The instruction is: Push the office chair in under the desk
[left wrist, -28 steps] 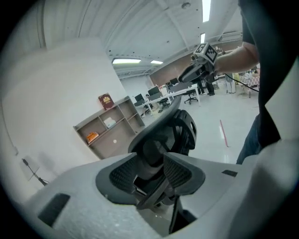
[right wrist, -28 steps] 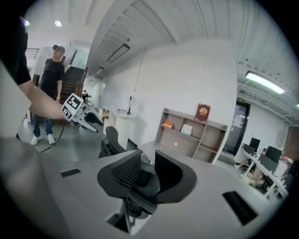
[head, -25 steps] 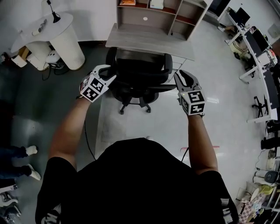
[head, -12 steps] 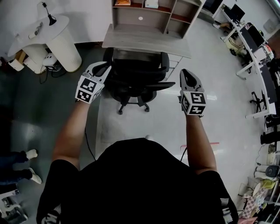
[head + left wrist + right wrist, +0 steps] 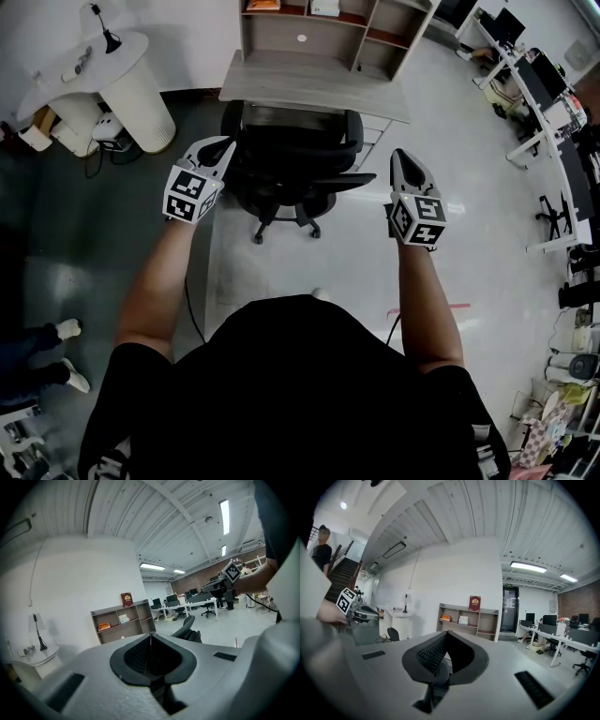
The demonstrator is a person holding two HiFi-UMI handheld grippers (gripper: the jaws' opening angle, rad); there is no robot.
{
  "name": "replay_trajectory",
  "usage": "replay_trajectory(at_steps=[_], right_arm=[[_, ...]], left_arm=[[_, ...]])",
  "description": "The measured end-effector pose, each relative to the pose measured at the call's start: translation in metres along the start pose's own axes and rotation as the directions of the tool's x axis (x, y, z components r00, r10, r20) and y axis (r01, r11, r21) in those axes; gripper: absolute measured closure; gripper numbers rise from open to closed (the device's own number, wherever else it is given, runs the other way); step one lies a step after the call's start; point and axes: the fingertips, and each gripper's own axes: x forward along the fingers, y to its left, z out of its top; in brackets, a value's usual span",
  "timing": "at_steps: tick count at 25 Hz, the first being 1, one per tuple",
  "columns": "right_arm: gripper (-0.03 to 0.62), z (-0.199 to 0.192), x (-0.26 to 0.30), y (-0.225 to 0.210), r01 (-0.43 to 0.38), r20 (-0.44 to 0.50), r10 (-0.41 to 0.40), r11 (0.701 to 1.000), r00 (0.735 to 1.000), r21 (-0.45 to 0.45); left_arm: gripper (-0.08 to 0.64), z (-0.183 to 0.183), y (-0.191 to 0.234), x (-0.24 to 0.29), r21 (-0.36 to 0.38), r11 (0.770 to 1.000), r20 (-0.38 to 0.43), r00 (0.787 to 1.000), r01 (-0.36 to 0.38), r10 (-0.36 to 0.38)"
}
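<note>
The black office chair (image 5: 292, 155) stands with its seat partly beneath the grey desk (image 5: 309, 89), its backrest towards me. My left gripper (image 5: 225, 146) hovers just off the chair's left side, apart from it. My right gripper (image 5: 401, 156) is off the right armrest with a clear gap of floor between. Both pairs of jaws have just been closing with nothing between them and now meet. In the left gripper view the shut tips (image 5: 151, 634) point past the chair's back (image 5: 188, 626). In the right gripper view the shut tips (image 5: 446, 632) face the shelf unit (image 5: 469, 619).
A shelf unit (image 5: 328, 28) sits on the desk against the wall. A white round stand (image 5: 117, 70) with a lamp is at the back left. Rows of office desks (image 5: 553, 112) line the right side. A person's feet (image 5: 61, 352) show at the left edge.
Both grippers had open jaws close by the chair's back corners; now the jaws are shut. The right gripper has drawn away to the right; the left has lifted slightly.
</note>
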Motion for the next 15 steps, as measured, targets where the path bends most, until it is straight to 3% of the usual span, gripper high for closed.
replay_trajectory(at_steps=[15], right_arm=[[0.583, -0.007, -0.0044, -0.0066, 0.002, -0.01, -0.002, 1.0, 1.0, 0.005]], left_arm=[[0.541, -0.0022, 0.0014, -0.0015, -0.046, 0.999, 0.0, 1.0, -0.015, 0.015]])
